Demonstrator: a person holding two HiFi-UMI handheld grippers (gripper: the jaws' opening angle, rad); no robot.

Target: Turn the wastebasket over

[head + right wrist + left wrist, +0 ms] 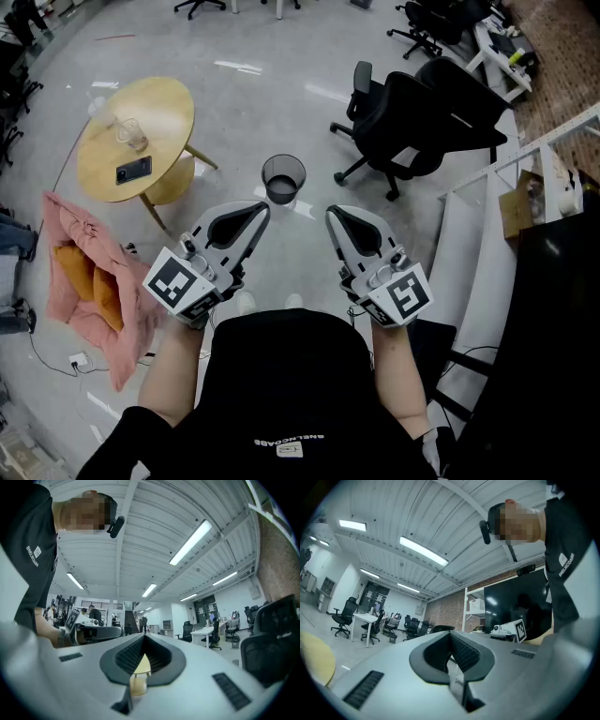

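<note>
The left claw points slightly upward. Its two jaws are closed on each other, and nothing is between the black ribbed pads. To the right behind it I see the right claw with its marker cube, and a person in a black shirt stands over it. Far on the left, black office chairs stand near a white tabletop. A round yellow tabletop is at the left edge. At the back there are a brick wall and a white shelf, with strip lights on the ceiling.
</note>
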